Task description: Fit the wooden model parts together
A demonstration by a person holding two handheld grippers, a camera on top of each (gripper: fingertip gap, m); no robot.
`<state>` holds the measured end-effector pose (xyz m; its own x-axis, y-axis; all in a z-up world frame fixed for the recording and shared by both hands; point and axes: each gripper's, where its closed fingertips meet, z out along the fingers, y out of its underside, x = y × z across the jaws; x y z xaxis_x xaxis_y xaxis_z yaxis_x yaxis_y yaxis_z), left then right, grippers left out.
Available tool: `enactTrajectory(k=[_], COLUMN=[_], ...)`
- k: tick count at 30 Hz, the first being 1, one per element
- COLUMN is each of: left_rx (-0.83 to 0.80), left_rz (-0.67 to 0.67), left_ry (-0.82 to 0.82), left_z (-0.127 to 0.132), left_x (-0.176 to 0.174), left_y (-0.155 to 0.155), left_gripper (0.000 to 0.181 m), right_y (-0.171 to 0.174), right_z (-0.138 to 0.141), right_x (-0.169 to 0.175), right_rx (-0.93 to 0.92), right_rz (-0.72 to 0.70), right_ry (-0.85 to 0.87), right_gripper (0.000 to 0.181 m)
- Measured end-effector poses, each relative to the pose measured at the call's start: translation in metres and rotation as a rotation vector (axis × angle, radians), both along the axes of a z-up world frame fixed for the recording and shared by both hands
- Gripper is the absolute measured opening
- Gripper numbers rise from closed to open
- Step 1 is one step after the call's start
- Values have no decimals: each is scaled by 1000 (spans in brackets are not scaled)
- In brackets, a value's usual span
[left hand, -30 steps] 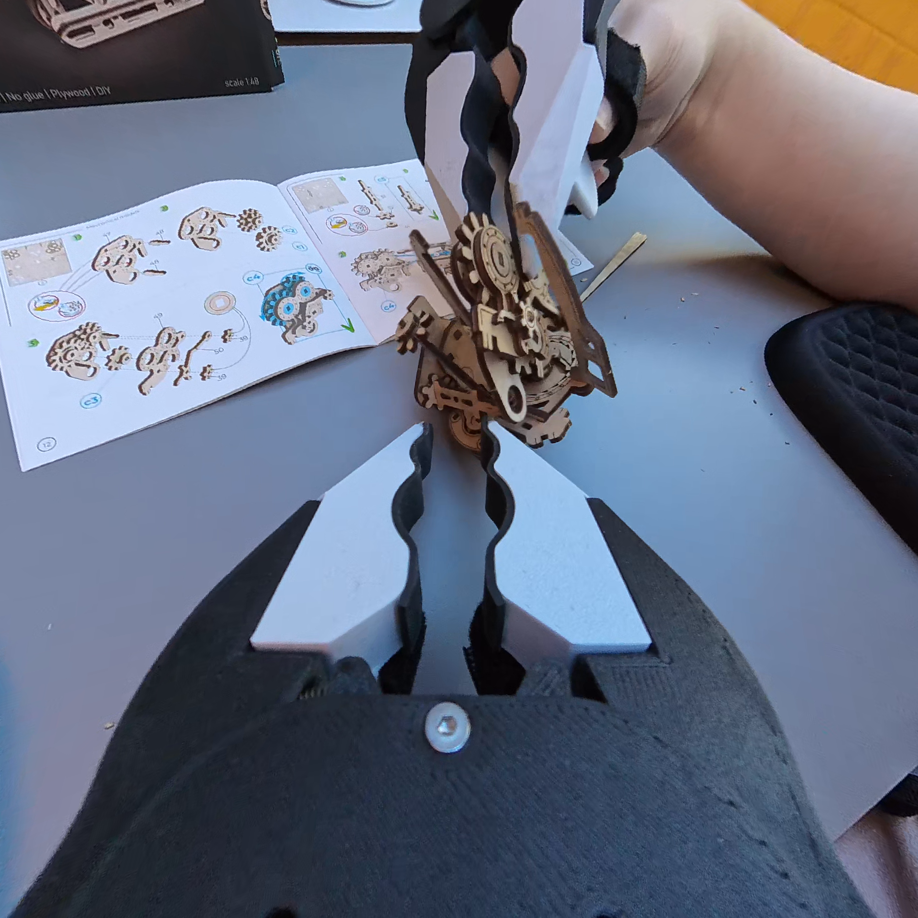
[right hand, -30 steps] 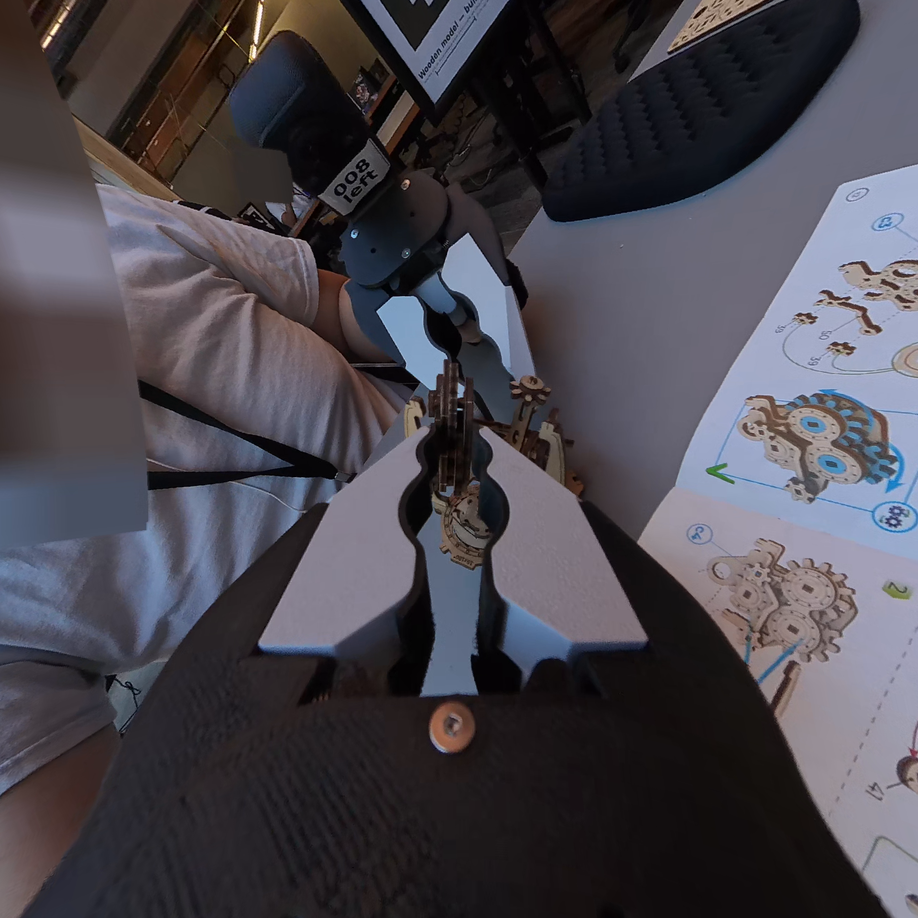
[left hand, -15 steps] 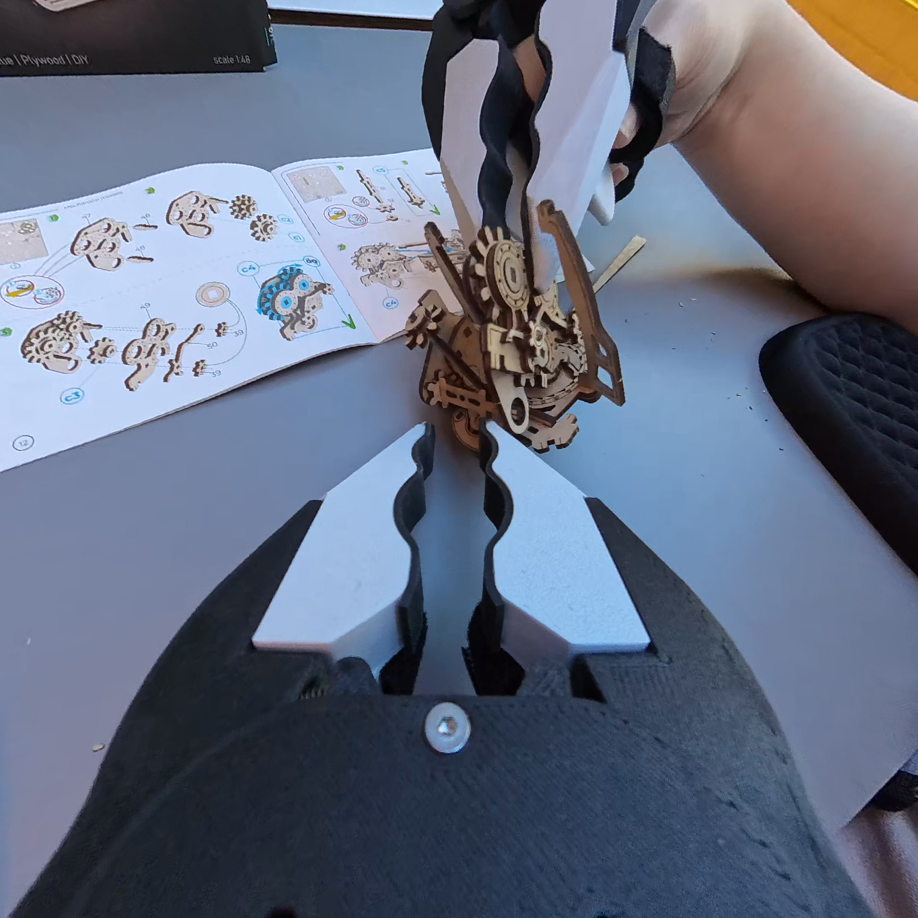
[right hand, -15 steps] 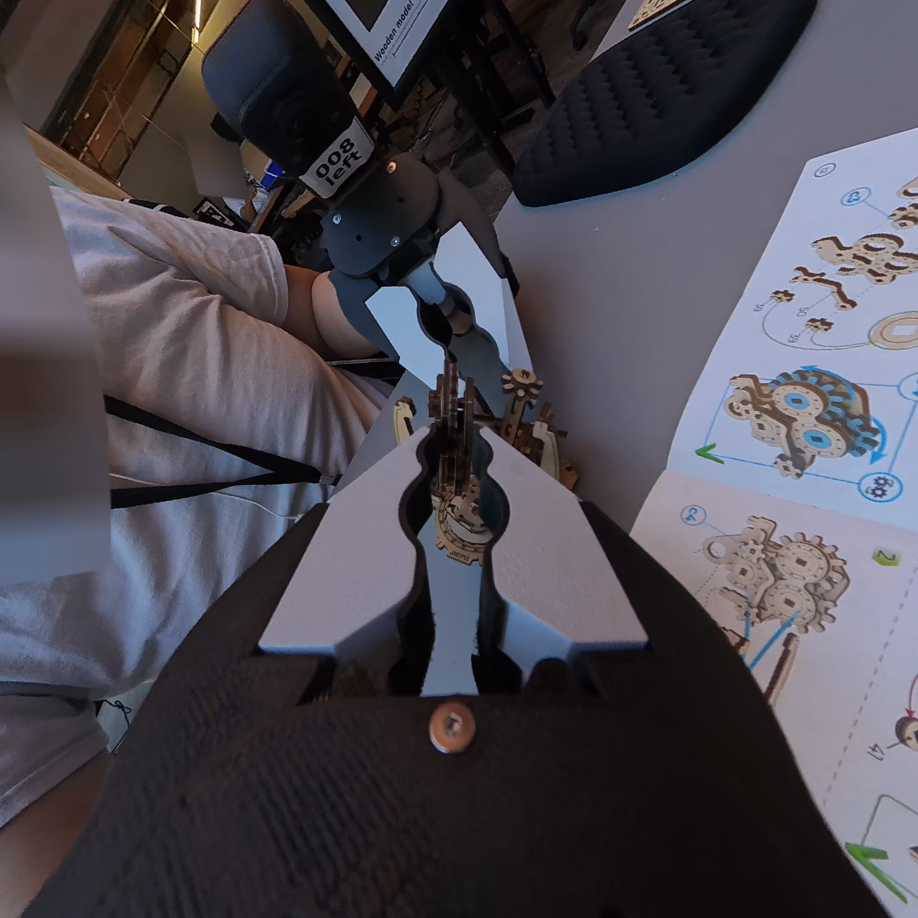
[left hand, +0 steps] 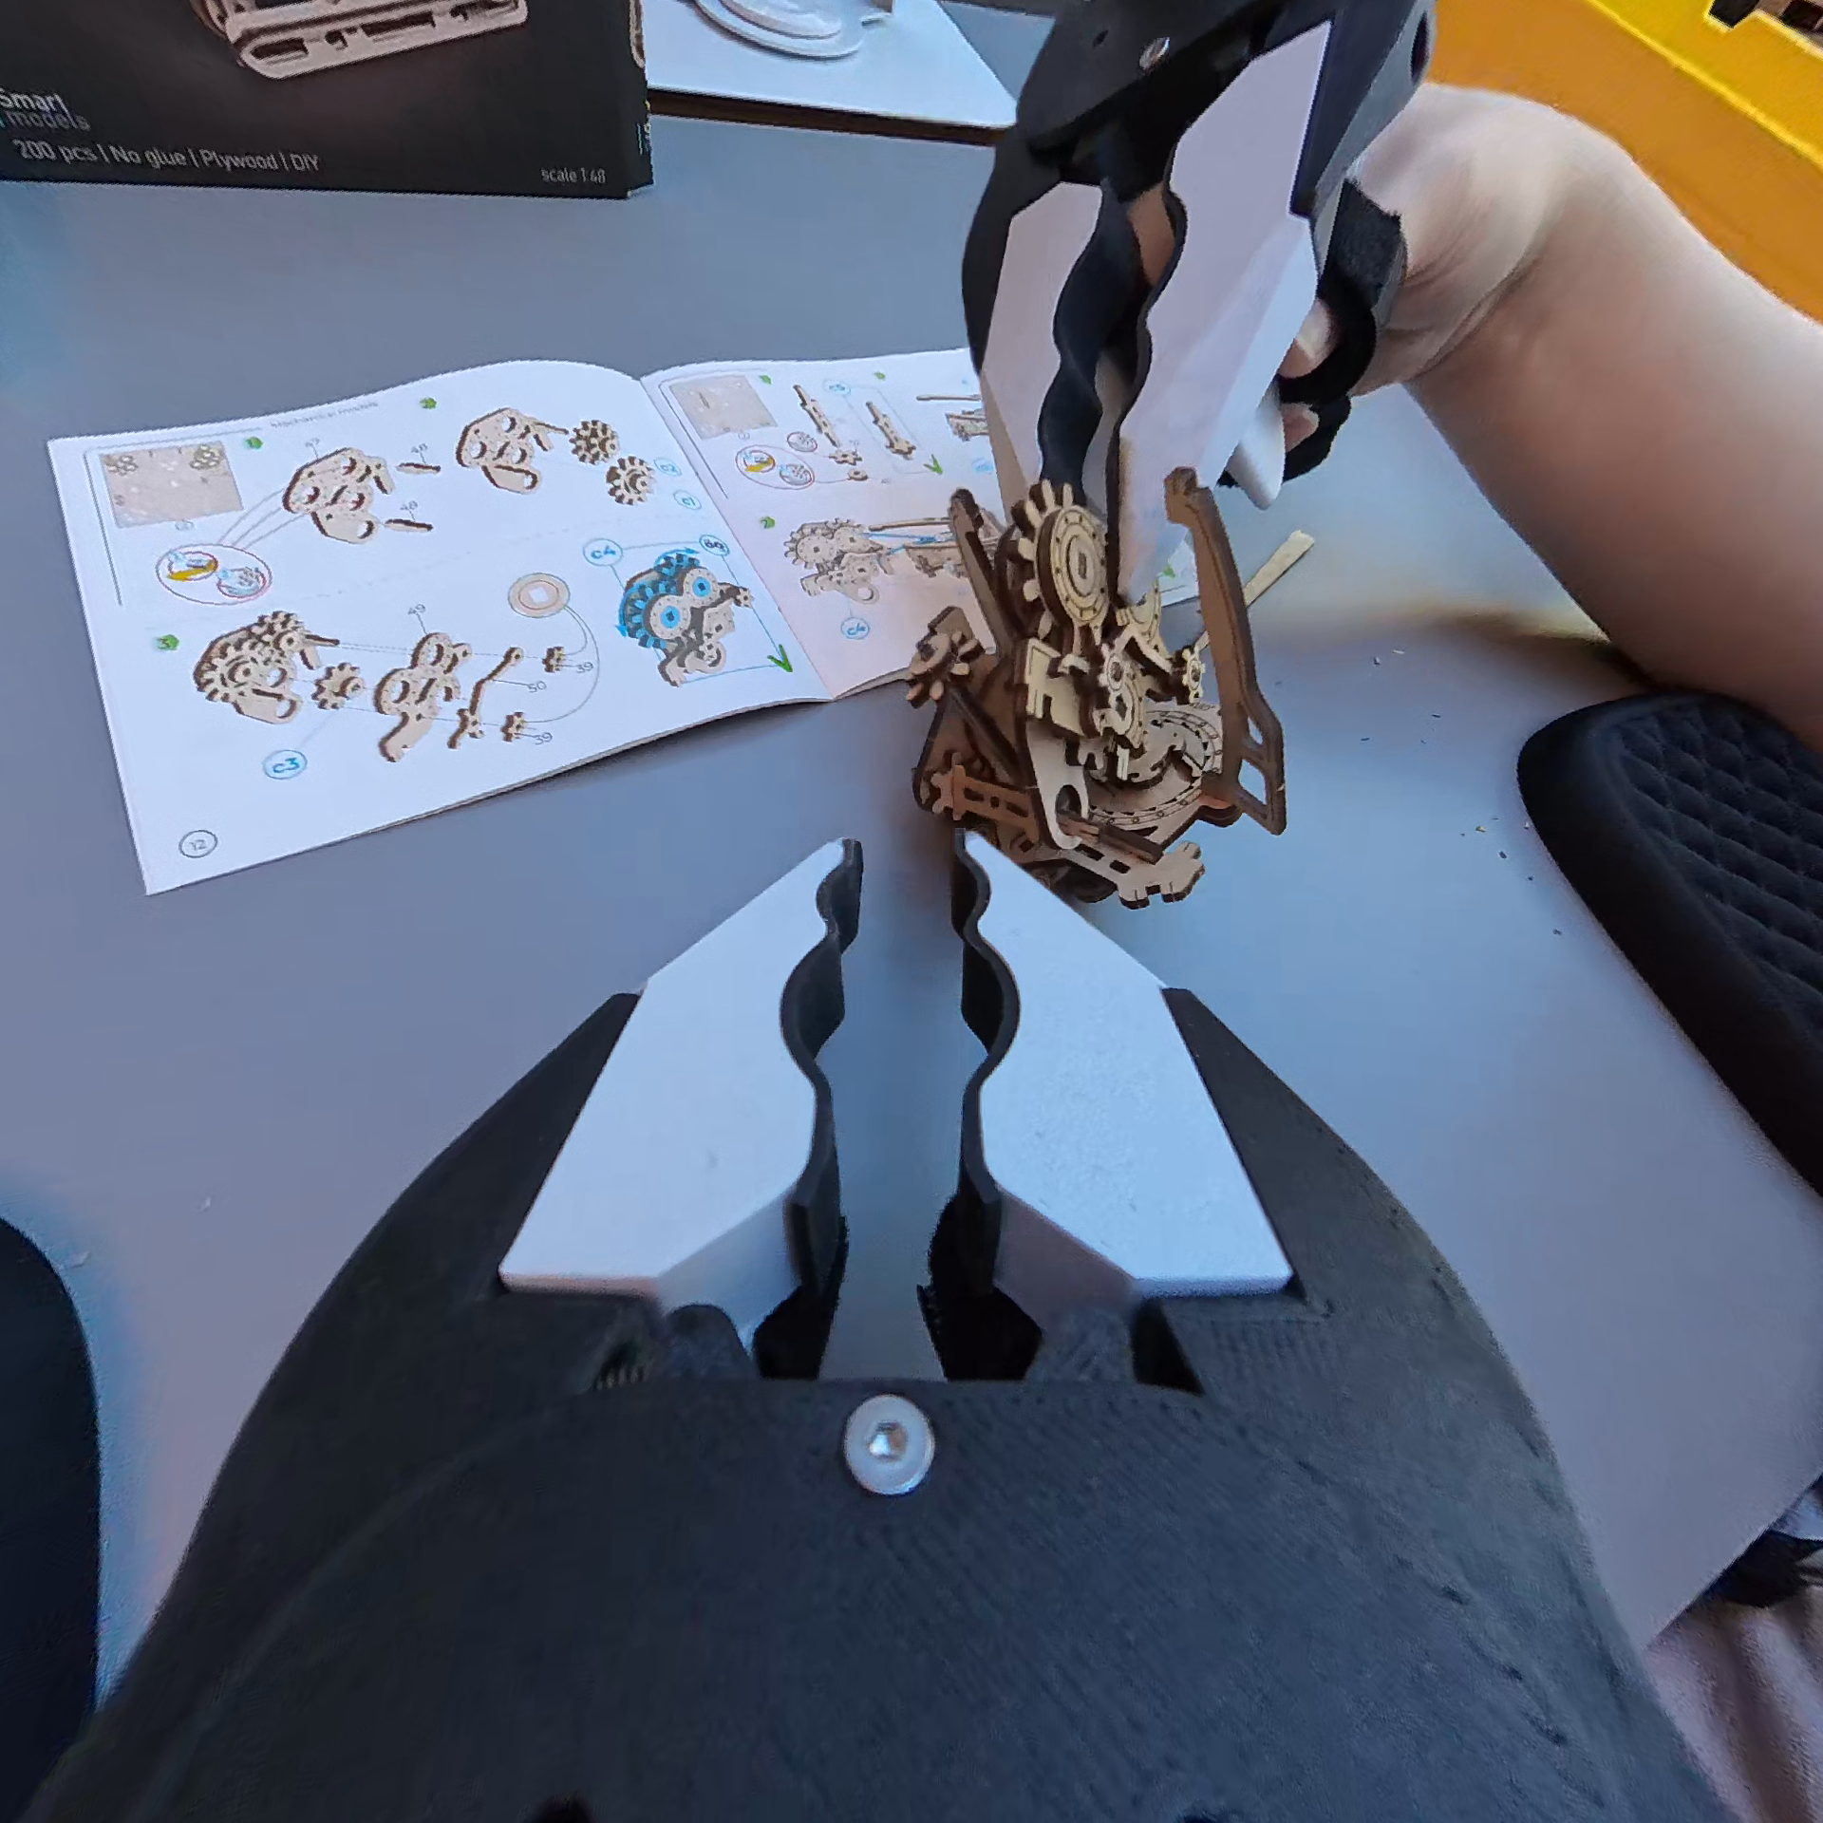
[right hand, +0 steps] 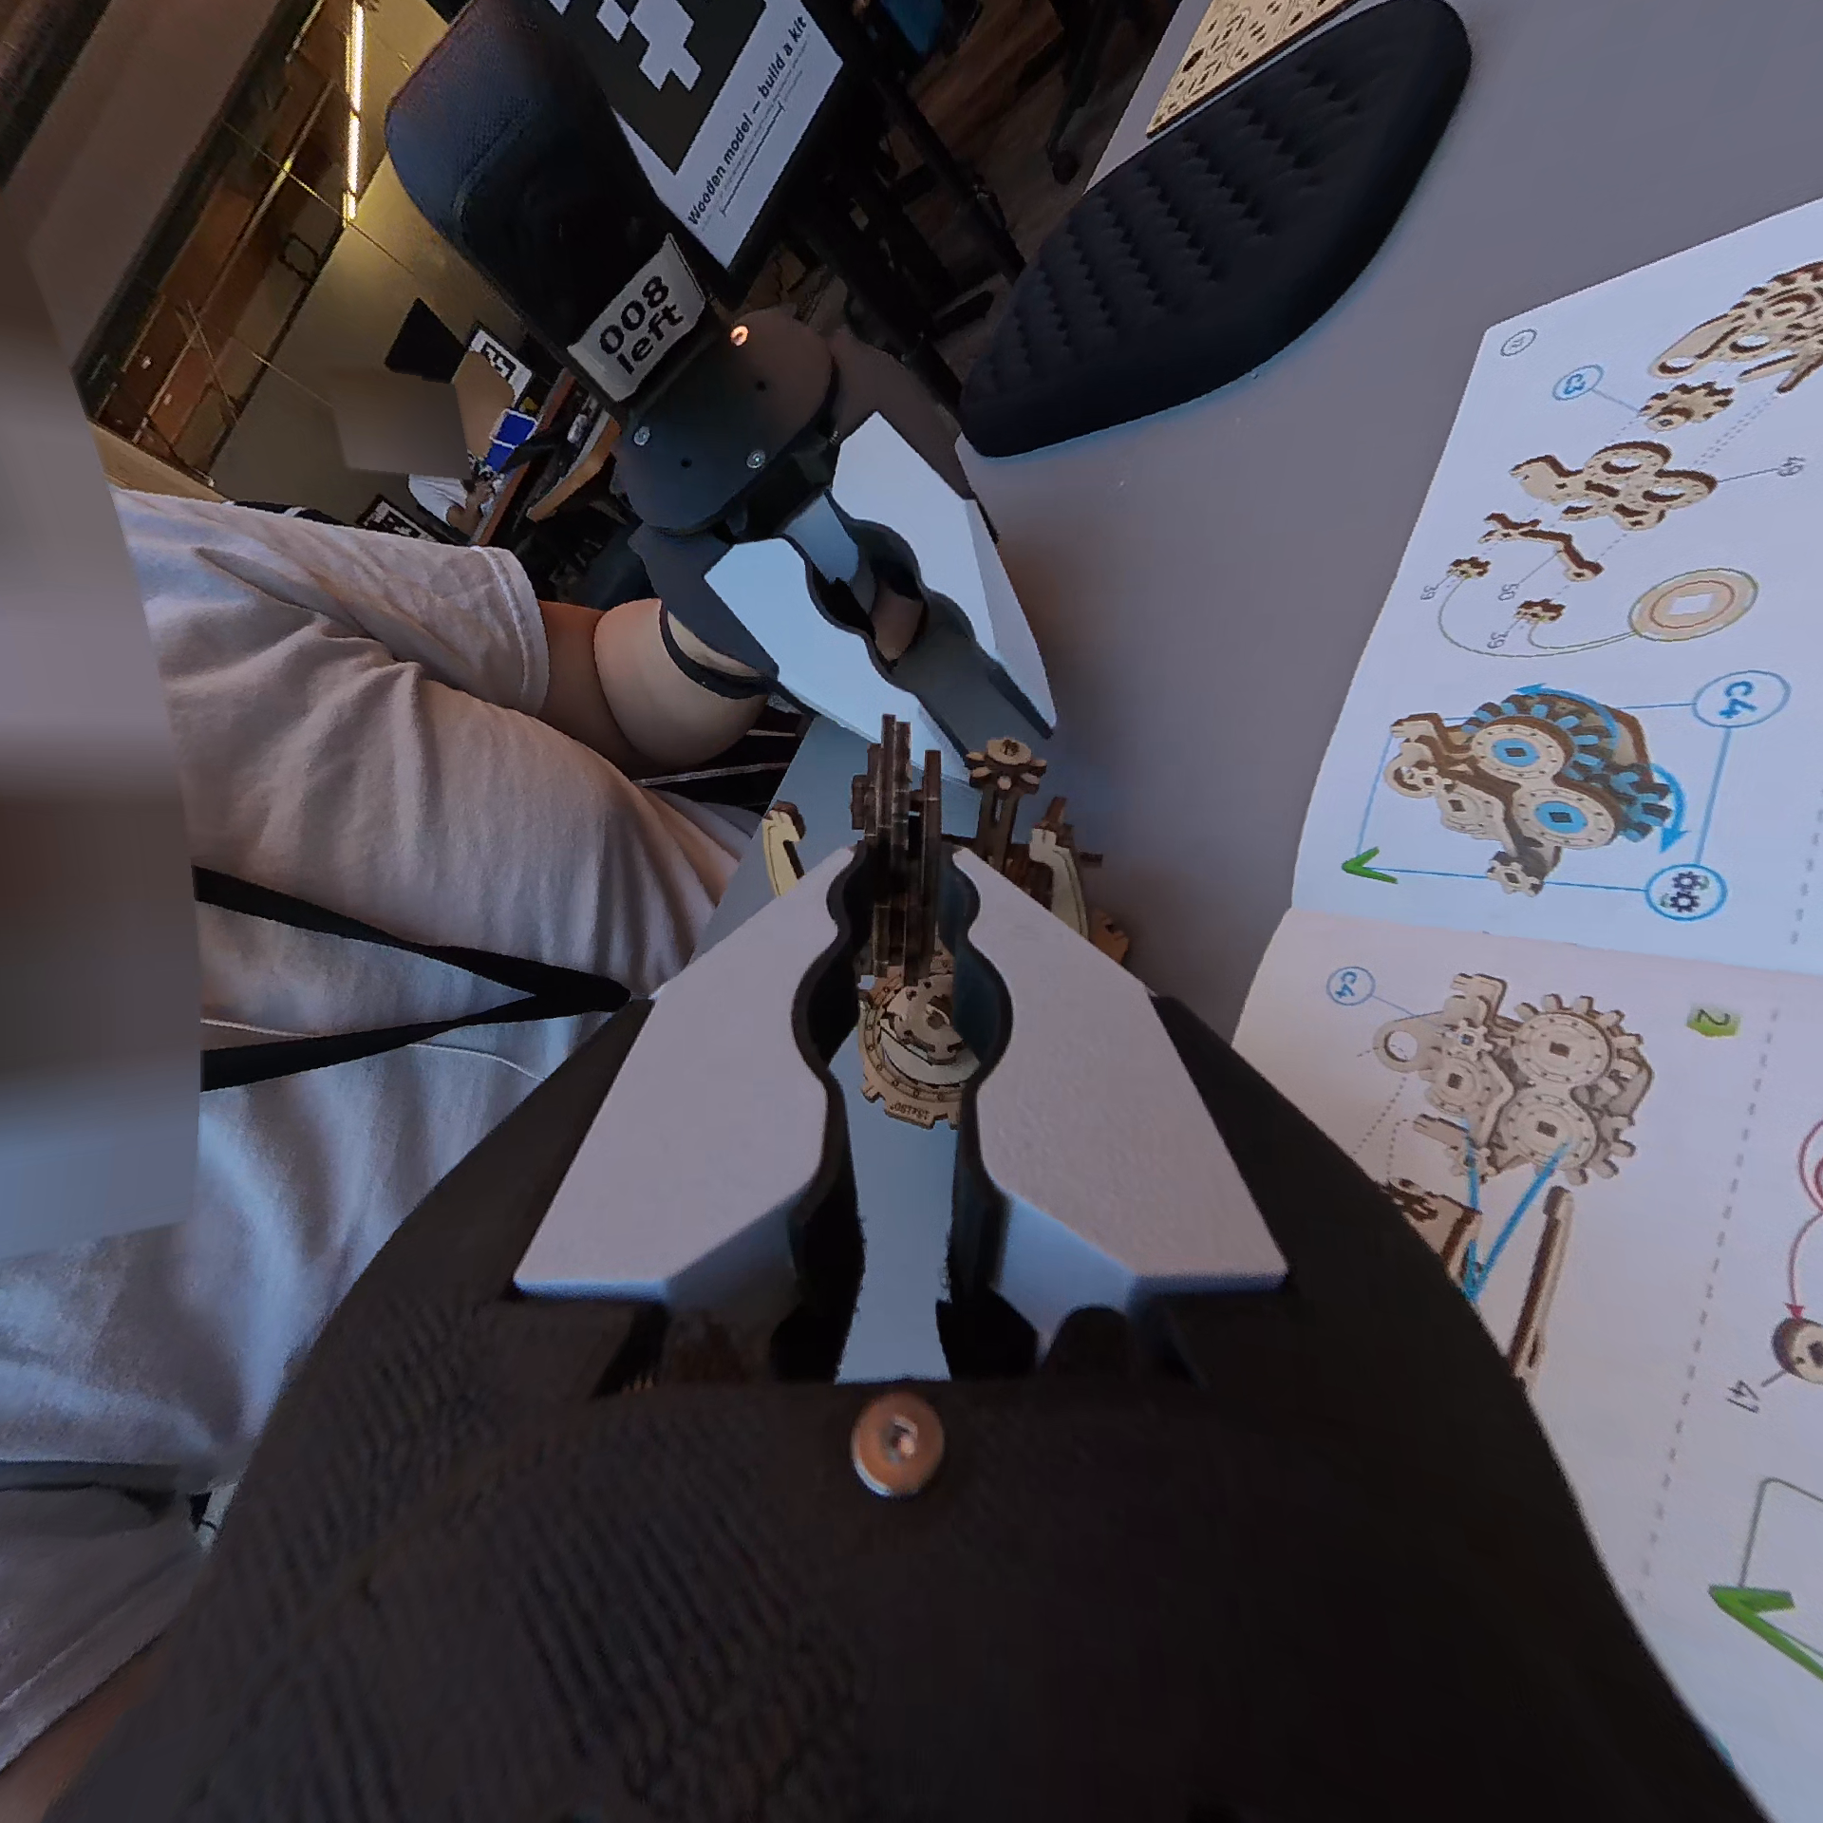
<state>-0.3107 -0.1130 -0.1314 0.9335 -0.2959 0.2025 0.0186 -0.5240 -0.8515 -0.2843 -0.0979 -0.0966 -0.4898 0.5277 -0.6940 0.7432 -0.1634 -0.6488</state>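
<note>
The wooden gear model (left hand: pixel 1085 710) hangs just above the grey table (left hand: pixel 493 986). My right gripper (left hand: pixel 1095 513) comes down from above and is shut on its top gears. In the right wrist view the model (right hand: pixel 917 1046) sits between my right gripper's fingertips (right hand: pixel 903 868). My left gripper (left hand: pixel 910 846) is open by a narrow gap and empty. Its tips are just left of and below the model's lower edge, and I cannot tell whether the right tip touches it. The left gripper (right hand: pixel 986 720) also shows beyond the model in the right wrist view.
An open instruction booklet (left hand: pixel 444 592) lies to the left of the model. A black kit box (left hand: pixel 326 89) stands at the back left. A black quilted pad (left hand: pixel 1697 888) lies on the right. A thin wooden strip (left hand: pixel 1282 562) lies behind the model. The person's forearm (left hand: pixel 1578 444) crosses at the right. The gap from one gripper's tips to the other's is roughly 5 centimetres.
The model's lower edge was between my left fingertips and now sits to their right. The right gripper keeps its hold on the model.
</note>
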Motion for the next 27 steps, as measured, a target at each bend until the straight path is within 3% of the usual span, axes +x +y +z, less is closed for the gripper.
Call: enactTrajectory(k=[10, 27], left_rx=[40, 7], left_rz=[-89, -121], left_ry=[-271, -156], left_z=[17, 5], left_x=[3, 12], left_y=[-3, 0], left_gripper=[19, 18], right_y=[-1, 4], right_z=[-5, -3], right_x=[2, 6], right_rx=[4, 51], right_rz=[-39, -159], right_ry=[-11, 51], right_gripper=[10, 10])
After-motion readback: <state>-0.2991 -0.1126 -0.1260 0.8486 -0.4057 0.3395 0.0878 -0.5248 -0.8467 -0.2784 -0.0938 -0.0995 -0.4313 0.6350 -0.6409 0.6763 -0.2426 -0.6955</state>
